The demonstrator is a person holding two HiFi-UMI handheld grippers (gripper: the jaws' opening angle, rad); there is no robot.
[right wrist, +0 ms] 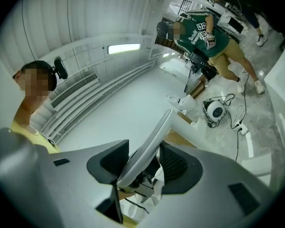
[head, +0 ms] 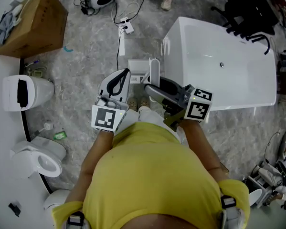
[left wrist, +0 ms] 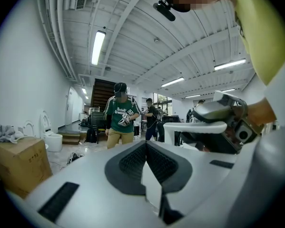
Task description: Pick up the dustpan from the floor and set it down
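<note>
The white dustpan (head: 154, 71) hangs off the floor in front of me, its long handle (right wrist: 155, 134) running up between the pads of my right gripper (right wrist: 144, 145). That gripper (head: 149, 88) is shut on the handle and points level toward the bathtub. The left gripper view also catches the dustpan handle (left wrist: 194, 127), with the right gripper (left wrist: 223, 122) behind it. My left gripper (head: 127, 72) is held beside the dustpan, to its left, and apart from it. It (left wrist: 145, 144) is shut with its tips together and nothing between them.
A white bathtub (head: 228, 66) stands to the right, close to the dustpan. A cardboard box (head: 33, 23) lies at the far left, and toilets (head: 23, 92) line the left wall. Cables and a power strip (head: 126, 26) lie ahead on the floor. A person (left wrist: 119, 115) stands beyond.
</note>
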